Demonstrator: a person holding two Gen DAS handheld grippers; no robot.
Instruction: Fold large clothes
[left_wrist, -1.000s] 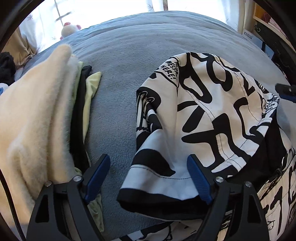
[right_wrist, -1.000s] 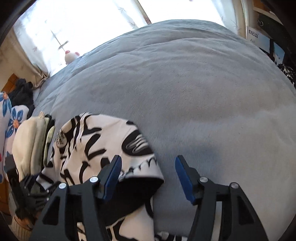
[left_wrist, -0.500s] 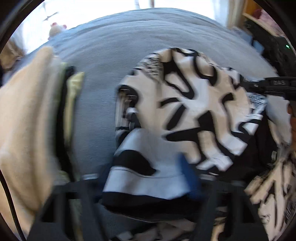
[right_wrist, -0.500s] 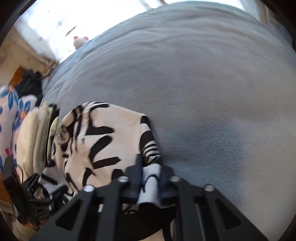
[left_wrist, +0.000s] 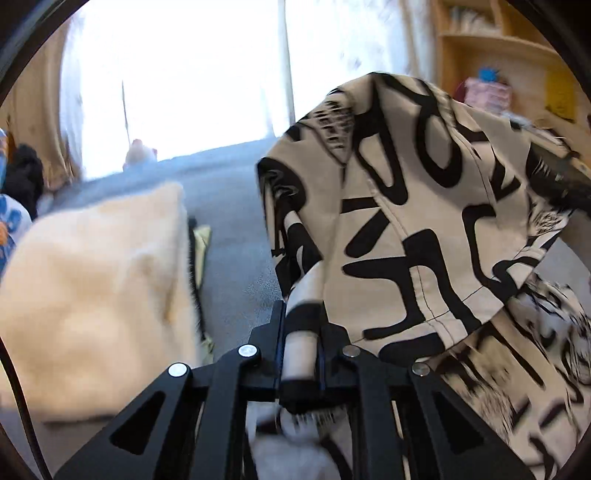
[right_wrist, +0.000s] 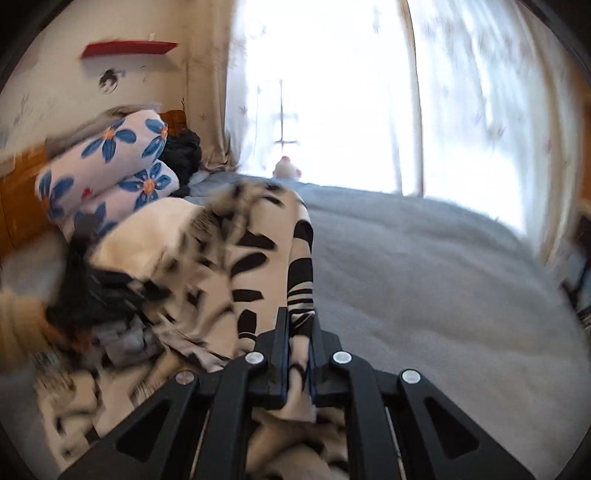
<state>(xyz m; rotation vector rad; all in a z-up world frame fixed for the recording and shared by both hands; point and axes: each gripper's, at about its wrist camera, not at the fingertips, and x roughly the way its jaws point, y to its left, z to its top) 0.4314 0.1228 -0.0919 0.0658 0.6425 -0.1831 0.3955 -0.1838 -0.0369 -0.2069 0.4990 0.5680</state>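
A large white garment with bold black print is lifted off the grey bed. My left gripper is shut on a rolled edge of it, and the cloth billows up and to the right. My right gripper is shut on another edge of the same garment, which stretches away to the left towards the other gripper. The rest of the cloth hangs crumpled below both grippers.
A stack of folded clothes with a cream fleece on top lies on the left. Flowered pillows and a dark heap sit at the headboard. A small plush toy sits by the bright window. Wooden shelves stand at the right.
Both grippers closed on the garment's edges, then lifted it off the bed. The views tilted up, now showing the window and walls.
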